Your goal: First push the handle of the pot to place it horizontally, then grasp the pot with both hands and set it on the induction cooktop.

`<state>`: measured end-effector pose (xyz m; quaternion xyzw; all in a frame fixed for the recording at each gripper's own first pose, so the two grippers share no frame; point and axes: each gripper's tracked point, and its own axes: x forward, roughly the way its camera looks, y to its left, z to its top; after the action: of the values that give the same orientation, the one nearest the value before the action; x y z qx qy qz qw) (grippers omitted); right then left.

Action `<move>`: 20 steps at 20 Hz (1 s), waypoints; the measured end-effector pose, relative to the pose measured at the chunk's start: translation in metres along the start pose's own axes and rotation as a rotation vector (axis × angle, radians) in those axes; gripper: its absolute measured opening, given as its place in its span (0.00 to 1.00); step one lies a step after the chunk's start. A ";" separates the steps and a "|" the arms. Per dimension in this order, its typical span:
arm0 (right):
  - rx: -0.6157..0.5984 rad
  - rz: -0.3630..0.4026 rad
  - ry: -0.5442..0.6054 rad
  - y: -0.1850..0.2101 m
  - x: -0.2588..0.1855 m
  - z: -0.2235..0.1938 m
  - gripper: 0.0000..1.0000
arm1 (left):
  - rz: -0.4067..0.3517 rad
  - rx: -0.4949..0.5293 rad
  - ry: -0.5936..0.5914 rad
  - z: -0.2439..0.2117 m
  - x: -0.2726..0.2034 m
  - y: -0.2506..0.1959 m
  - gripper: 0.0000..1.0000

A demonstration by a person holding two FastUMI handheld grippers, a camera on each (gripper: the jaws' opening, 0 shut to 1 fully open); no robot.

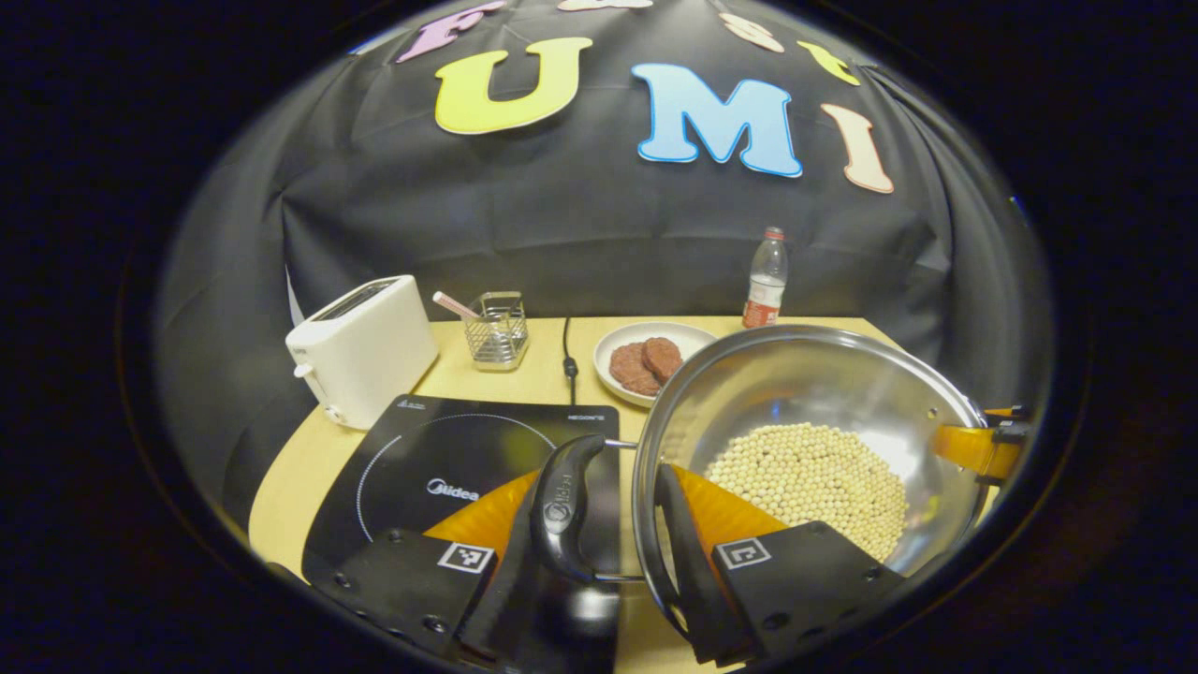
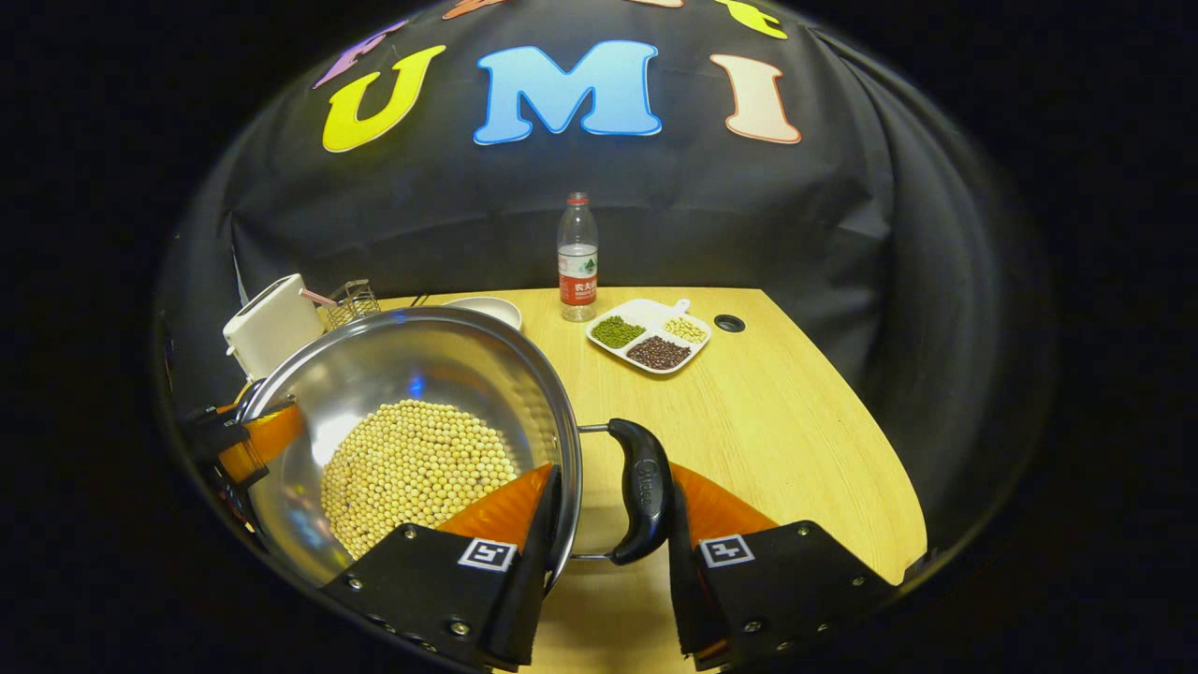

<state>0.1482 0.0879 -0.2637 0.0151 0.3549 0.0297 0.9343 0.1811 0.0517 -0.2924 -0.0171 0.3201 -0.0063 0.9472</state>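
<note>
A steel pot (image 1: 805, 384) with soybeans (image 1: 814, 477) in it sits just right of the black induction cooktop (image 1: 440, 468). My left gripper (image 1: 604, 477) is shut on the pot's near black handle (image 1: 564, 505) and rim, one finger outside the handle and one inside the wall. My right gripper (image 2: 613, 473) clamps the opposite handle (image 2: 646, 491) and rim of the pot (image 2: 421, 365) the same way. Each gripper appears at the pot's far rim in the other's view: right gripper (image 1: 983, 447), left gripper (image 2: 253, 440). Whether the pot's base touches the table is hidden.
Behind the cooktop stand a white toaster (image 1: 365, 346), a wire basket (image 1: 496, 328) and a plate of patties (image 1: 646, 360). A water bottle (image 2: 577, 245) and a divided dish of beans (image 2: 649, 335) are at the back of the wooden table (image 2: 796, 421).
</note>
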 end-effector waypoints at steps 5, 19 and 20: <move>-0.002 -0.004 -0.002 0.050 -0.002 0.000 0.57 | -0.005 -0.006 -0.001 -0.002 0.003 0.055 0.67; -0.005 0.004 0.009 0.177 0.014 -0.001 0.57 | 0.015 0.001 0.003 -0.007 0.032 0.188 0.71; -0.009 0.008 0.011 0.186 0.017 -0.002 0.57 | 0.023 -0.004 0.007 -0.009 0.035 0.196 0.71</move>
<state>0.1509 0.2748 -0.2671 0.0124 0.3600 0.0351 0.9322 0.2039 0.2469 -0.3282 -0.0154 0.3237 0.0053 0.9460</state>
